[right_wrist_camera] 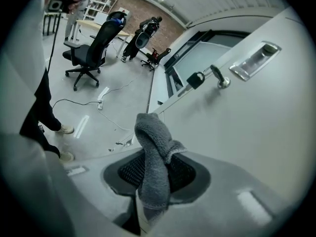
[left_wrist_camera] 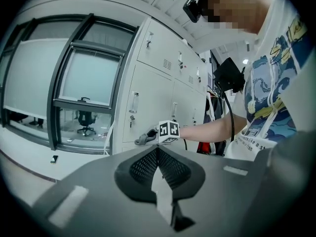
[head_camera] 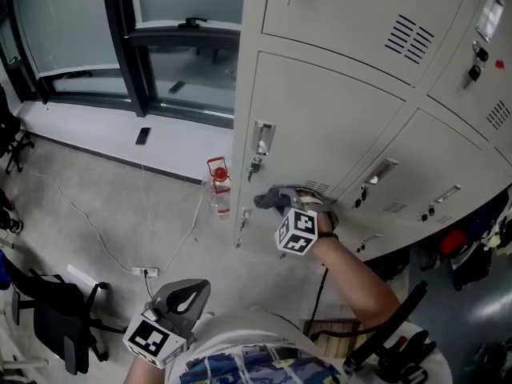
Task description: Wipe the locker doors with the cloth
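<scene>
In the head view we see our right tool (head_camera: 282, 202) at the lower part of one locker door (head_camera: 336, 118). One grey cloth (head_camera: 270, 198) sticks out of it leftward, toward the door's lock edge. Our left tool (head_camera: 190, 298) hangs low, well apart from the lockers. In the left gripper view its jaws meet with nothing between them. In the right gripper view the jaws are clamped on the cloth. Its long axis runs out along them, and its free end curls over just beside the door.
</scene>
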A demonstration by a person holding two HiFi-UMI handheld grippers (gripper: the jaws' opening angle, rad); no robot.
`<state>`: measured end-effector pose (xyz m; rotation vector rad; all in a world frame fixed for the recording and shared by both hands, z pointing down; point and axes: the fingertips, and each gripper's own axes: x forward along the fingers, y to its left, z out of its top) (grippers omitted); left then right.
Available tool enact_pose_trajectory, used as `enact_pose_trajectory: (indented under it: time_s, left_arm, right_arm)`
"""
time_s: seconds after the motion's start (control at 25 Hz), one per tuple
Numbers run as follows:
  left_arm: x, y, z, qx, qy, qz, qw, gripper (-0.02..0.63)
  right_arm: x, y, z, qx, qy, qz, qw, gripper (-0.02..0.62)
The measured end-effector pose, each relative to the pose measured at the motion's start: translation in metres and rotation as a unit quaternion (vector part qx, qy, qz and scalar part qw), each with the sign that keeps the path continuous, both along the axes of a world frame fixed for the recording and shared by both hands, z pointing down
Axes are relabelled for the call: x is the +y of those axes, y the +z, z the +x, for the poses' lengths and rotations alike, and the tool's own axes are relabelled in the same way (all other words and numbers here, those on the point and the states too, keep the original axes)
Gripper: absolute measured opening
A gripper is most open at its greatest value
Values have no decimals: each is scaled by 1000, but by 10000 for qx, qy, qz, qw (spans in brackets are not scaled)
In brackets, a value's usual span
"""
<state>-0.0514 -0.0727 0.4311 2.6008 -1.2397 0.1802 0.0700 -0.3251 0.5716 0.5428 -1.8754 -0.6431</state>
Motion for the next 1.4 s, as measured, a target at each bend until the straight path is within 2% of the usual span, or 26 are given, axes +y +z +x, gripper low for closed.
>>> enact_pose_trajectory:
  time_s: [0.16,0.36,0.6,0.8,0.92,1.08,1.4]
  left_arm:
    - [5,1,-3,51,29,23,10000,2]
    - [8,2,-6,125,94,85,9998,2]
    - [11,0,-6,195,243,179,9994,0]
    - [14,-4,-11,201,210,222,9993,2]
    - [16,-2,-18,187,141,216,9995,2]
    - [19,-1,-22,191,83,215,9996,2]
    - [22,1,-23,217,72,183,9996,2]
  right_arm:
    - [12,-39,-4,-189,-4,53,9998,115]
    - [23,-146,-11,-507,-134,854,9950,115]
    - [18,-288,-13,-910,-89,2099,9734,115]
    - [12,-368,-17,-1032,-26,2890,9517,115]
    - [4,-382,-18,-930,50,3017,9488,115]
    - [-6,-369,-23,-760,28,3001,9509,115]
    - [-6,-315,-27,-511,-23,2609,9640,115]
